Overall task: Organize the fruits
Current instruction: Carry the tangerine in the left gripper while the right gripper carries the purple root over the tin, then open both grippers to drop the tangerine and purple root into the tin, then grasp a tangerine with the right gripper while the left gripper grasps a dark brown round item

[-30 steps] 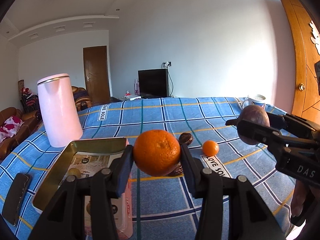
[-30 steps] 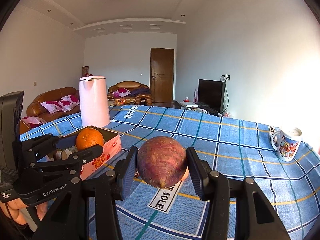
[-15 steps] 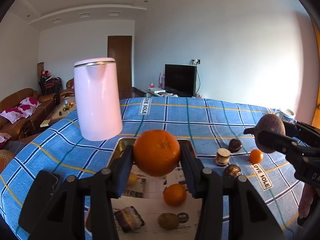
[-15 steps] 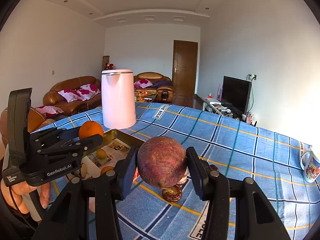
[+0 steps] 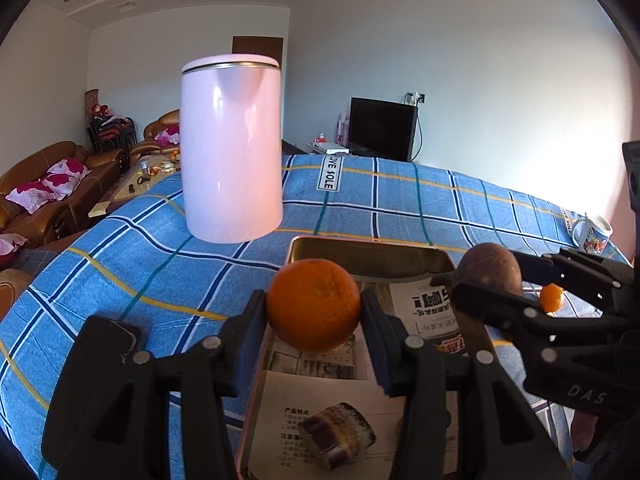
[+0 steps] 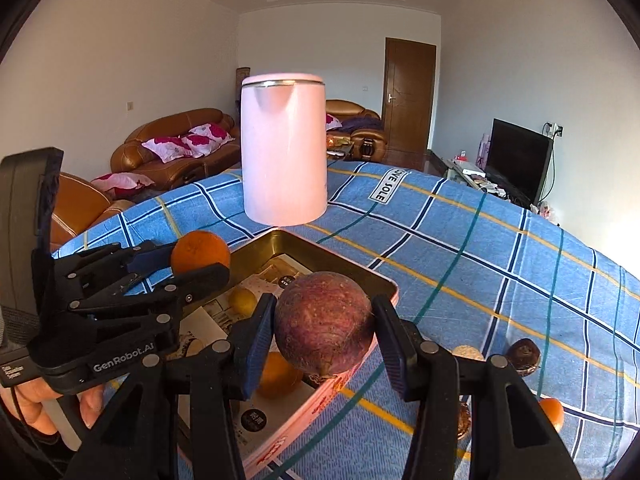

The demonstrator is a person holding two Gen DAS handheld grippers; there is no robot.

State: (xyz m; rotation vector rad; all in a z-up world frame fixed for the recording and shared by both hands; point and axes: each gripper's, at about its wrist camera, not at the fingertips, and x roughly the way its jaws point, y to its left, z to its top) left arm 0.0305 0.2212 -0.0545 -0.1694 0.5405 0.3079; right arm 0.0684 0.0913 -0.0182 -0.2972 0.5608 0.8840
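Observation:
My left gripper (image 5: 314, 314) is shut on a large orange (image 5: 314, 305) and holds it above the near left part of the metal tray (image 5: 362, 249). My right gripper (image 6: 324, 334) is shut on a purple-brown round fruit (image 6: 324, 330) and holds it over the tray's right rim (image 6: 352, 270). Each gripper shows in the other's view, the left (image 6: 202, 264) and the right (image 5: 486, 280). The paper-lined tray holds a small yellow fruit (image 6: 243, 301), an orange (image 6: 276, 376) and a brown cake piece (image 5: 338, 434).
A tall pink kettle (image 5: 230, 148) stands just behind the tray. A small orange (image 6: 552, 412), dark nuts (image 6: 524, 354) and a round biscuit (image 6: 466, 352) lie on the blue checked cloth right of the tray. A mug (image 5: 594, 232) stands far right. A black phone (image 5: 106, 340) lies left.
Both grippers have moved left and forward with their fruits, from over the cloth to over the tray. The kettle looms closer.

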